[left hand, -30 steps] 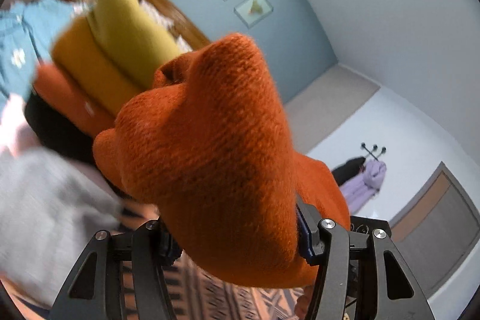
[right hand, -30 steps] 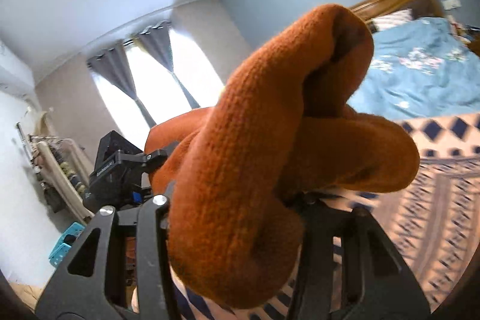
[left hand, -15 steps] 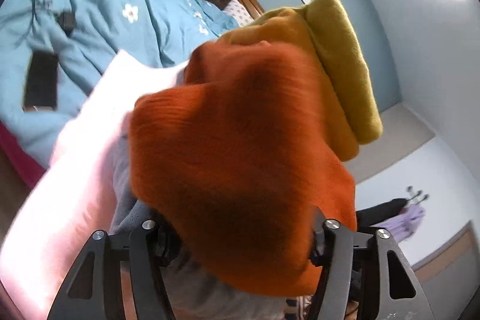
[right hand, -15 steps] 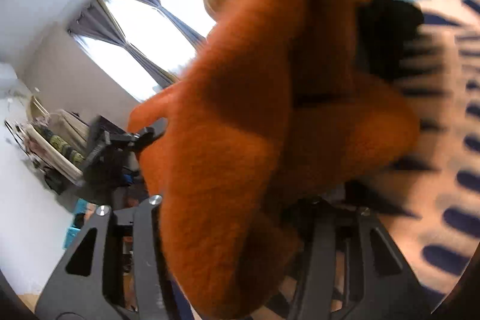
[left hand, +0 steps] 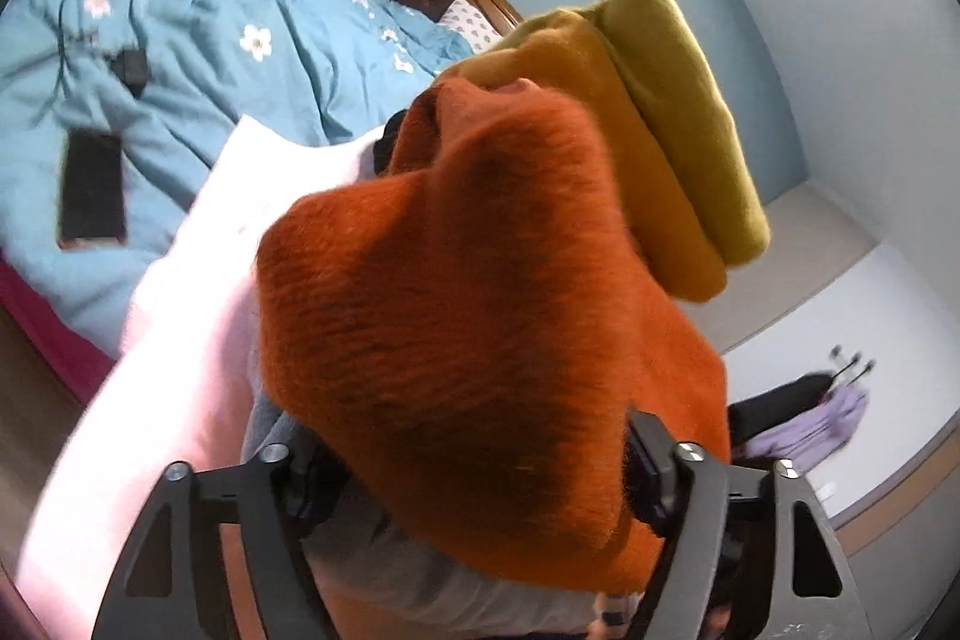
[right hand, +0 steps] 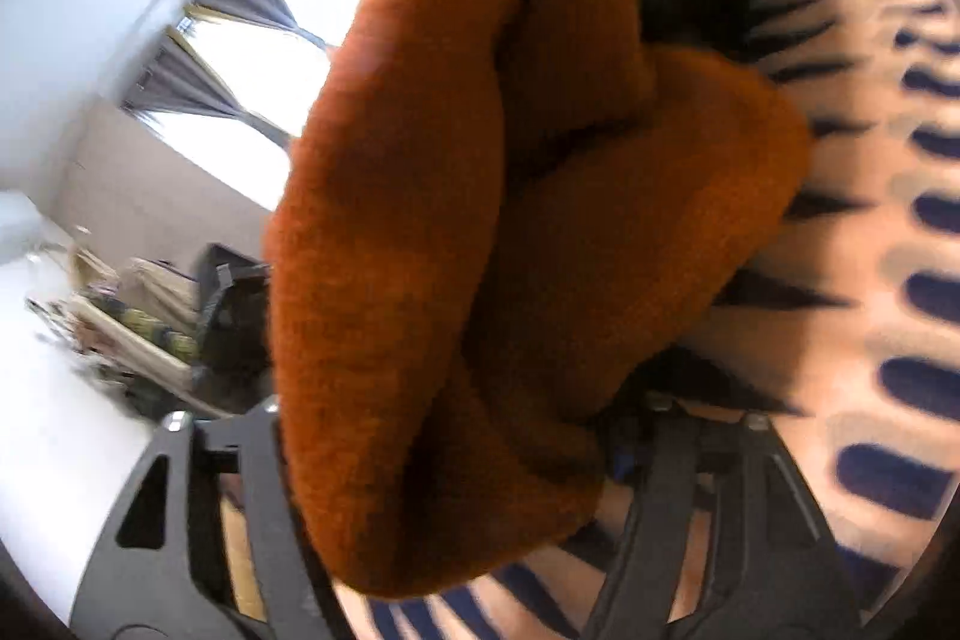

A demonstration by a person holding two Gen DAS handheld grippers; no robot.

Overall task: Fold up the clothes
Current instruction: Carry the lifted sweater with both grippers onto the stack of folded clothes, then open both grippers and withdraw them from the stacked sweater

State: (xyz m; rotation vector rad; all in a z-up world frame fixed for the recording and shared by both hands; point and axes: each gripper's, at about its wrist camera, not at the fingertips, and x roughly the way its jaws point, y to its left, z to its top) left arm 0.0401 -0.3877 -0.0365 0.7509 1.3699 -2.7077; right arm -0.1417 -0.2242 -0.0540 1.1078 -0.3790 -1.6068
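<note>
Against the stack at one o'clock, the orange knit point(left hand: 480, 292) lies between both opening tools, left tool point(left hand: 474, 466) and right tool point(right hand: 462, 418); they should release fully, then withdraw straight back without snagging.

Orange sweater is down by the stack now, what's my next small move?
Probably back both grippers straight out. The orange sweater lies folded against the mustard one, and the left gripper and right gripper are opening with the knit between their jaws.
</note>
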